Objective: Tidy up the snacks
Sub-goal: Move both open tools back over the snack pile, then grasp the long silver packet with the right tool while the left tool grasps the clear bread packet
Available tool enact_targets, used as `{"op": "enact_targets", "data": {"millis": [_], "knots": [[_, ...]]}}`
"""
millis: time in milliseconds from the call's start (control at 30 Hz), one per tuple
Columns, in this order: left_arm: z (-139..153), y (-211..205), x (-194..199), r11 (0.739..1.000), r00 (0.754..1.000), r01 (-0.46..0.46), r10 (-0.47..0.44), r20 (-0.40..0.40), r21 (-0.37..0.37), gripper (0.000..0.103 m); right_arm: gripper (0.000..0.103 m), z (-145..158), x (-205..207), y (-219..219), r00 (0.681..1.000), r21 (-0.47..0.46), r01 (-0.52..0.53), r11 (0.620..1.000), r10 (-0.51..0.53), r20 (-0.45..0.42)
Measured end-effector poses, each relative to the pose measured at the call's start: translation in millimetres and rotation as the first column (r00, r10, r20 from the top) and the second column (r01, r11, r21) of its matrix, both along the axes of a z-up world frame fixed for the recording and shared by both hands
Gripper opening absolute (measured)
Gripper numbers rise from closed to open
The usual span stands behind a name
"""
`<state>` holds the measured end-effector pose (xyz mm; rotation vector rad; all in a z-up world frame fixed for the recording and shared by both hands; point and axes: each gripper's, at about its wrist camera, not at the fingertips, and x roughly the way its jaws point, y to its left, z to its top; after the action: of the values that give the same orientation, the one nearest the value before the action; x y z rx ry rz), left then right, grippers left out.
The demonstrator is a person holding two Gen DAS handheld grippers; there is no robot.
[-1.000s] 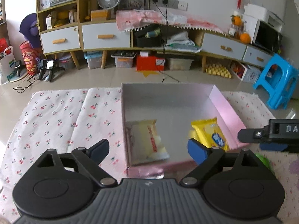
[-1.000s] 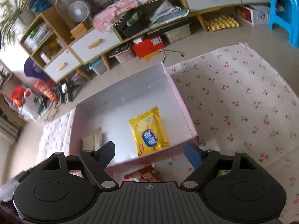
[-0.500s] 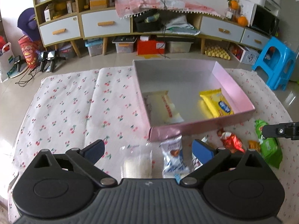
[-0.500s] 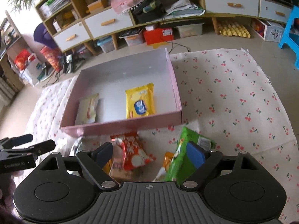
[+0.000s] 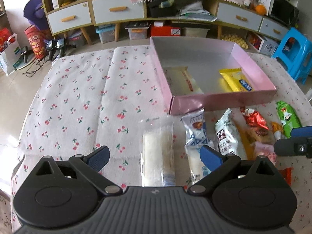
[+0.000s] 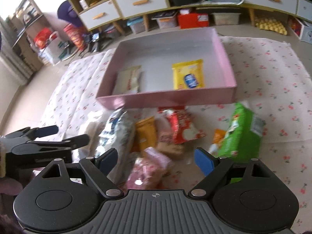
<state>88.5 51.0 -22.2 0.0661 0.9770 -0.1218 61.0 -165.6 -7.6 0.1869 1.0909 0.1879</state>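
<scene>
Lying clear of pink box (image 5: 222,102) front edge: clear-wrapped snack (image 5: 158,152).

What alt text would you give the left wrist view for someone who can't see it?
The open left gripper hangs over a clear-wrapped white snack on a cherry-print cloth, with more snack packets to its right. Behind them, a pink box holds a cream packet and a yellow packet.

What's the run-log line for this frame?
left gripper: open, over clear-wrapped snack | right gripper: open, empty | pink box: two snacks
</scene>
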Motion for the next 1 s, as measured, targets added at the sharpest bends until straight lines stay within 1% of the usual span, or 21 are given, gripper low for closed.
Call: {"op": "enact_targets", "data": {"millis": [133,267,433,533,567,600,667,800,867,967,1000], "knots": [[-4.7,3.6,-2.2,0.999,0.999,-0.026,0.026,-0.031,-0.024,0.097,0.088,-3.3,2.2,14.0,1.000,0.005,-0.018,1.000,0.018,-0.015],[-12.5,7.4,-3.6,0.998,0.996,-0.049,0.047,-0.074,-0.035,0.093,0.088,-5.8,5.8,24.7,0.999,0.022,-0.028,0.999,0.028,-0.026],[-17.6,12.9,-4.7,0.996,0.993,-0.079,0.075,-0.093,-0.034,0.083,0.088,-9.9,8.5,40.8,0.998,0.052,-0.049,0.997,0.051,-0.033],[-17.4,13.3,-4.5,0.996,0.992,-0.082,0.078,-0.098,-0.039,0.078,0.088,-11.5,8.9,50.2,0.997,0.055,-0.073,0.996,0.075,-0.021],[-17.1,13.0,-4.9,0.996,0.993,-0.079,0.075,-0.096,-0.039,0.075,0.087,-11.6,8.8,53.3,0.997,0.053,-0.080,0.995,0.081,-0.015],[-16.8,12.6,-5.0,0.996,0.993,-0.078,0.074,-0.094,-0.036,0.072,0.086,-11.7,9.5,55.4,0.996,0.049,-0.085,0.995,0.086,-0.012],[-17.2,12.4,-4.5,0.997,0.993,-0.073,0.070,-0.094,-0.032,0.069,0.084,-12.2,9.3,59.4,0.996,0.036,-0.093,0.995,0.093,-0.006],[-18.5,10.5,-3.7,0.998,0.994,-0.060,0.057,-0.096,-0.028,0.062,0.074,-13.1,9.0,64.4,0.994,0.037,-0.107,0.994,0.107,0.000],[-19.4,9.6,-3.8,0.998,0.994,-0.052,0.050,-0.098,-0.024,0.061,0.068,-13.9,8.8,67.0,0.992,0.034,-0.123,0.992,0.123,0.003],[-20.9,8.8,-3.4,0.999,0.994,-0.046,0.043,-0.104,-0.022,0.059,0.061,-17.3,10.0,70.1,0.991,0.037,-0.132,0.991,0.132,-0.010],[-21.3,8.4,-3.5,0.999,0.994,-0.043,0.041,-0.105,-0.019,0.058,0.061,-18.4,10.3,70.9,0.991,0.037,-0.133,0.990,0.134,-0.014]]}}
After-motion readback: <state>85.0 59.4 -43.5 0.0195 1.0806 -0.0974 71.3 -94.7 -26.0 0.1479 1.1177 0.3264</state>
